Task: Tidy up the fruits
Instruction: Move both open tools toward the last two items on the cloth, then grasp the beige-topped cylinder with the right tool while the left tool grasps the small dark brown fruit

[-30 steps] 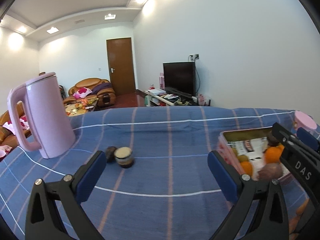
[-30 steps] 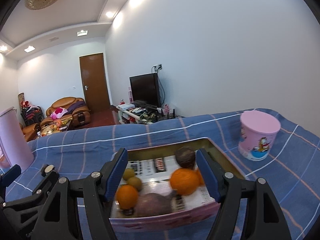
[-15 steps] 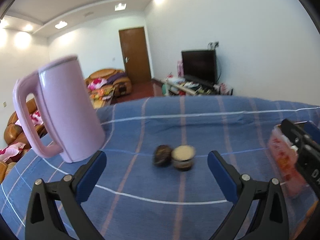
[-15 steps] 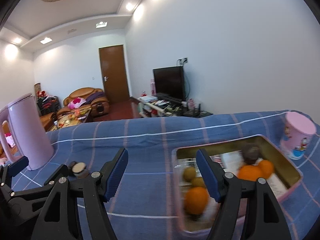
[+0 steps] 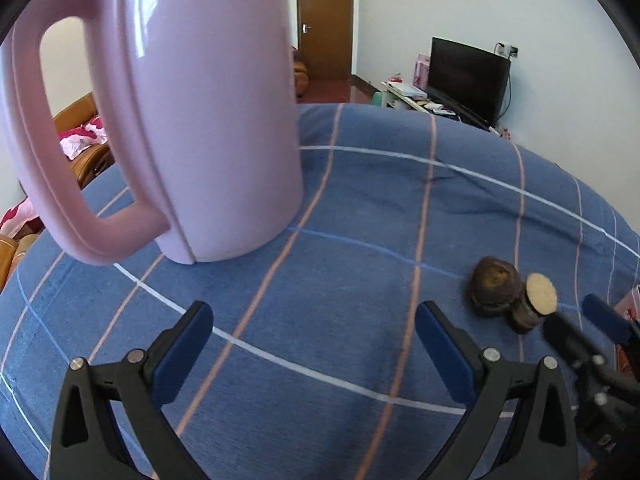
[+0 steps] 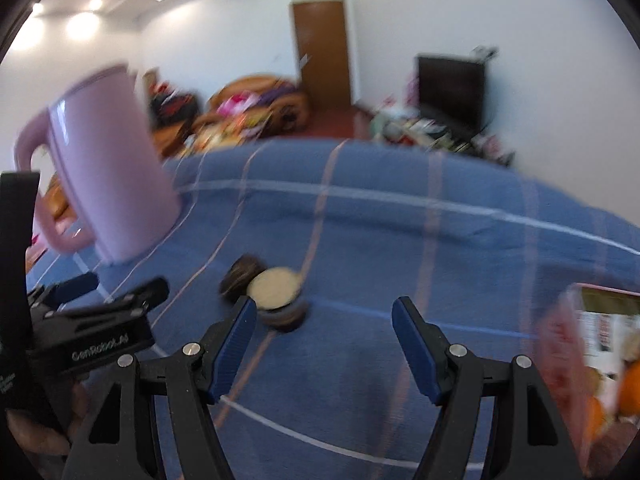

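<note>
Both grippers empty, jaws apart: right gripper (image 6: 324, 344) has the two halved dark fruits (image 6: 264, 292) just ahead-left; blurred view, so a hasty closing could nudge them toward the pink jug (image 6: 108, 164) beyond the left gripper (image 5: 316, 352).

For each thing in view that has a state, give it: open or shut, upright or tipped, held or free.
Left tool: open, empty.
Right tool: open, empty.
Jug: upright on the cloth, free.
Cut fruit: pale cut face up in the right view, on the cloth, free.
Dark fruit: beside the cut one, free.
Box: open, oranges inside.
Door: shut.
TV: off.
</note>
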A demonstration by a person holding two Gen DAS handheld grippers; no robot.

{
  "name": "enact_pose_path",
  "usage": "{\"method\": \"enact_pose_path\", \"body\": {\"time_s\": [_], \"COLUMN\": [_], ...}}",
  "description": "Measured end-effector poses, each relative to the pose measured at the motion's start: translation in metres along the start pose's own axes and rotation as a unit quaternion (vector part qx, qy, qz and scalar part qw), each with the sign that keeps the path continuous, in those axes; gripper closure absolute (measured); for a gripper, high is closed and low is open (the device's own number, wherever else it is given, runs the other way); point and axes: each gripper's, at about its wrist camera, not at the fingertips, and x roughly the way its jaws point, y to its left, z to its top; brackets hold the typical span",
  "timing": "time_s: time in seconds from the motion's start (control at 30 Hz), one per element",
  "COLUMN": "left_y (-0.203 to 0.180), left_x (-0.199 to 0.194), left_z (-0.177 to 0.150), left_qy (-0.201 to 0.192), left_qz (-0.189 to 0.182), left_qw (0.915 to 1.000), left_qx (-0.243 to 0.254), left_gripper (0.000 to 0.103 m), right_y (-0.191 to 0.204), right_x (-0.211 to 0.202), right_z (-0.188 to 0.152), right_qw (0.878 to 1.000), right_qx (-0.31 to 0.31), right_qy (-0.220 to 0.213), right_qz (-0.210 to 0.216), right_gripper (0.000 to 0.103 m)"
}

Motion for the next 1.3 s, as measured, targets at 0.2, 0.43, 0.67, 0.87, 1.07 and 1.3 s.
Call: {"method": "enact_pose_path", "body": {"time_s": [0.2,0.43,0.67,0.87,1.07,1.3], "left_y": [-0.012,-0.017,-0.013,-0.04,-0.076,-0.093], "left_x": [-0.007,-0.007,-0.012,-0.017,-0.005,0.019], "left_z": [-0.004,-0.001,0.003,0.002,0.017,0.022], "left_qy": [-0.02,-0.022,-0.032,-0.024,0.0,0.037], "left_qz": [0.01,0.005,-0.047,-0.126,-0.15,-0.151], "left_qw": [0.9992,0.999,0.9977,0.9904,0.9873,0.9868], "left_qx": [0.031,0.039,0.036,0.052,0.052,0.045], "left_gripper": [0.0,0.0,0.0,0.014,0.027,0.046], "right_y": [0.015,0.011,-0.011,-0.026,-0.038,-0.04], "right_x": [0.032,0.034,-0.027,-0.064,-0.069,-0.063], "right_z": [0.009,0.012,-0.007,-0.015,-0.017,-0.015], "right_qw": [0.999,0.998,0.997,0.986,0.983,0.986], "right_qx": [-0.023,-0.02,0.034,0.058,0.08,0.081], "right_qy": [0.049,0.052,-0.056,-0.123,-0.13,-0.119], "right_qz": [-0.005,-0.001,-0.043,-0.099,-0.1,-0.084], "right_gripper": [0.05,0.066,0.066,0.066,0.066,0.066]}}
